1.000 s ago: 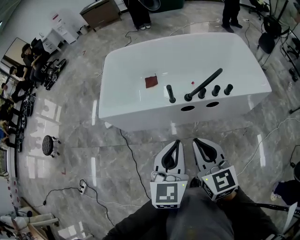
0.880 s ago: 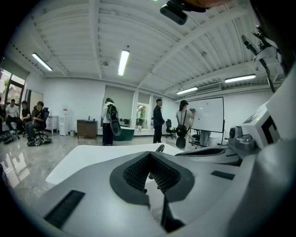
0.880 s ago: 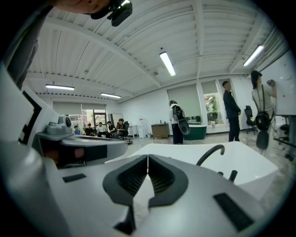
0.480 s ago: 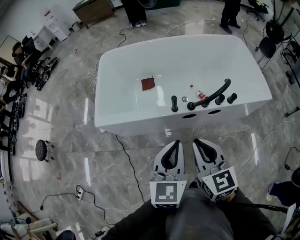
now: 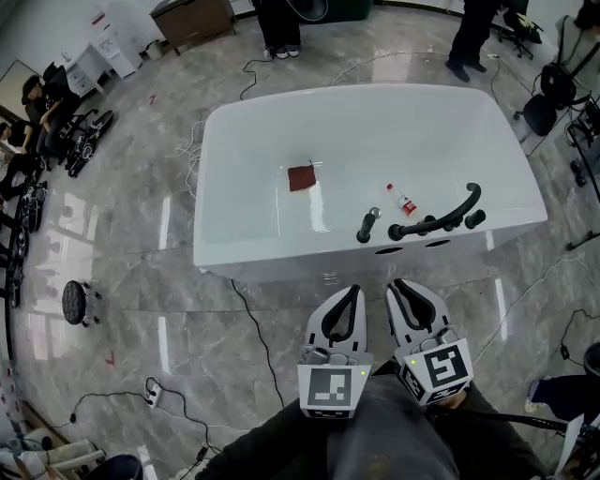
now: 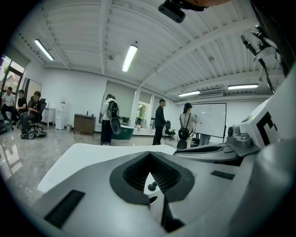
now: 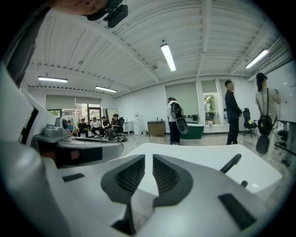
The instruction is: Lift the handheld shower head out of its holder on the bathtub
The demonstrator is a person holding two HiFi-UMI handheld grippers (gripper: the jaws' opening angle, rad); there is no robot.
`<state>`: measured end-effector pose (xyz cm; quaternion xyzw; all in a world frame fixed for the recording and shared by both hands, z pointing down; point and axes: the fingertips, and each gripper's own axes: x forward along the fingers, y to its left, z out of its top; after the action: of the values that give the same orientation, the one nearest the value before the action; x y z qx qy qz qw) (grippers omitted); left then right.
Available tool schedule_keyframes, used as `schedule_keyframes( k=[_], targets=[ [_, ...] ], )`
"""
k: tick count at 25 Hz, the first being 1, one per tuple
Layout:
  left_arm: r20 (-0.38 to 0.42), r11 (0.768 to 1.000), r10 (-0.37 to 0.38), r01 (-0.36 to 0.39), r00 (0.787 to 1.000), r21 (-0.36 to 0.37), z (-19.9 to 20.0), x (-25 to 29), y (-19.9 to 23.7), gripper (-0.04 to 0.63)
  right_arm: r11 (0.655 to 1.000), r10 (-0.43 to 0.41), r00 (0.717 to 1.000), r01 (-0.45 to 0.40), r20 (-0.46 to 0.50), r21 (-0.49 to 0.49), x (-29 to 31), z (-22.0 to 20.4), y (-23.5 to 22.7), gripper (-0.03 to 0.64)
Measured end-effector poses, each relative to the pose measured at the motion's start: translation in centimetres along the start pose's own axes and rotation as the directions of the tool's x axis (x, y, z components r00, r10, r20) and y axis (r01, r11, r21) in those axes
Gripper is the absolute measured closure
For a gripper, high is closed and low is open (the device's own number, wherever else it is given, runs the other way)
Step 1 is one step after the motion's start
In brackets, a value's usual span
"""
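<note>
Compared with a second ago, the bathtub (image 5: 281, 266) is sitting lower and nearer in the head view, so the strip of floor (image 5: 281, 328) between its near wall and the two grippers is showing narrower, while the grippers are keeping their side-by-side place at the bottom of that view. The shower head (image 5: 442, 216), black and curved, is lying along the right part of the bathtub's near rim with its lower end in the holder (image 5: 396, 232), untouched and well apart from both grippers. A small bottle (image 5: 405, 202) is lying inside the bathtub just behind it, and a brown cloth (image 5: 302, 176) is resting on the tub's bottom further left. The left gripper (image 5: 352, 292) is holding its jaws together at the tips with nothing between them. The right gripper (image 5: 401, 287) has just been opening its jaws to a narrow slit, and nothing is standing in that slit. A faucet spout (image 5: 367, 225) on one side and knobs (image 5: 475, 218) on the other are crowding the shower head along the rim, while the way down to it from above is standing open. On the floor a cable (image 5: 251, 323) is running from the bathtub's near wall toward the person's left, a stool (image 5: 75, 302) is standing well apart at the far left, and people (image 5: 281, 23) are standing beyond the far rim
</note>
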<state>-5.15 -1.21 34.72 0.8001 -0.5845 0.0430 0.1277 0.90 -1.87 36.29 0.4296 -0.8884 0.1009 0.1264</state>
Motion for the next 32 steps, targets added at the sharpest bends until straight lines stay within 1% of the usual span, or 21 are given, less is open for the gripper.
schedule_keyframes(
  k=[3, 6, 11, 17, 23, 26, 28, 32],
  targets=[
    [-0.005, 1.000, -0.010, 0.010, 1.000, -0.005, -0.2, 0.6, 0.9, 0.592, 1.000, -0.028, 0.999, 0.028, -0.016, 0.002, 0.8, -0.1, -0.5, 0.580],
    [-0.007, 1.000, -0.029, 0.029, 1.000, -0.001, 0.1, 1.2, 1.1, 0.592, 0.999, -0.051, 0.999, 0.051, -0.012, 0.004, 1.2, 0.7, -1.2, 0.580],
    [-0.026, 0.999, -0.034, 0.034, 0.999, -0.001, -0.2, 2.7, 1.2, 0.592, 0.998, -0.060, 0.998, 0.060, -0.018, 0.015, 2.3, 0.3, -2.6, 0.580],
    [-0.048, 1.000, 0.002, -0.001, 0.999, 0.008, 0.6, 5.1, 1.9, 0.592, 0.999, -0.033, 0.999, 0.034, -0.019, 0.020, 4.1, 0.9, -4.2, 0.580],
    [-0.097, 1.000, 0.019, -0.018, 0.995, 0.017, -1.1, 8.4, 2.3, 0.592, 0.998, -0.024, 0.998, 0.027, -0.053, 0.053, 6.2, -0.5, -7.0, 0.580],
    [-0.124, 0.999, 0.035, -0.034, 0.992, 0.007, -1.4, 10.6, 2.8, 0.592, 0.997, -0.014, 0.998, 0.019, -0.065, 0.074, 7.9, -1.0, -8.9, 0.580],
    [-0.139, 0.999, 0.047, -0.047, 0.989, -0.002, -1.3, 12.2, 3.0, 0.592, 0.997, 0.001, 0.998, 0.004, -0.071, 0.082, 9.1, -0.9, -10.1, 0.580],
    [-0.158, 0.997, 0.078, -0.077, 0.984, 0.011, -1.3, 14.9, 3.6, 0.592, 0.996, 0.047, 0.996, -0.041, -0.070, 0.077, 11.5, -0.6, -11.8, 0.580]
  ],
)
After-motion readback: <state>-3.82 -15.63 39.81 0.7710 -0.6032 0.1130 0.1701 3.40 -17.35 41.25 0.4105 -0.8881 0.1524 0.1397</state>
